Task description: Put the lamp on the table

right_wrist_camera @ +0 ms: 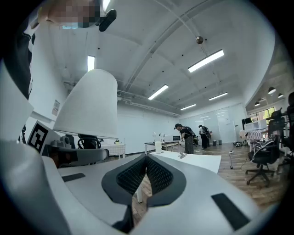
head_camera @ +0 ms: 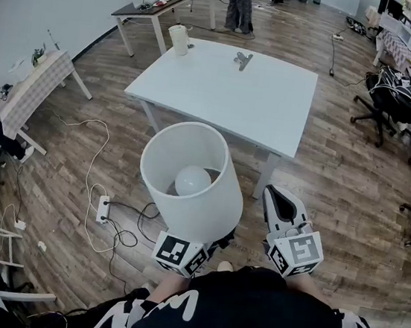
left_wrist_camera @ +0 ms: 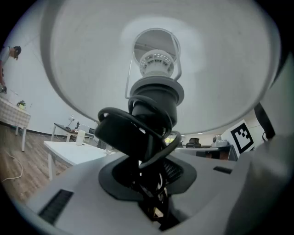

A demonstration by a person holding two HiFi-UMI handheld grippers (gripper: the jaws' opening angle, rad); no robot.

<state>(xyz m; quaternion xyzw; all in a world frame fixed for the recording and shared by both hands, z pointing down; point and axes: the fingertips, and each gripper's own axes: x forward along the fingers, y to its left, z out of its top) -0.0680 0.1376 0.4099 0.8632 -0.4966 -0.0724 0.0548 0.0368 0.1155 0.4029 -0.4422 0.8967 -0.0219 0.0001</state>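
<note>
carrying looks like the step in hand, and the putting down is not yet done: the lamp (head_camera: 198,209) is up in the air over the wooden floor (head_camera: 339,177), close to the person's body and short of the white counter (head_camera: 229,95) that stands ahead. what is left, as i judge it, is to bring the lamp over the counter's near edge, lower it upright and let go. the left tongs (left_wrist_camera: 149,183) are pinching the lamp low on its dark stem, where the black cord (left_wrist_camera: 117,126) is looped around it; the white shade (left_wrist_camera: 82,59) rises straight above the jaws, and from the head view its open top shows the bulb (head_camera: 192,181) inside. the right tongs (right_wrist_camera: 146,161) hold nothing, their ribbed pads pressed together, and they sit just beside the lamp on its right, apart from the shade, pointing towards the counter.
</note>
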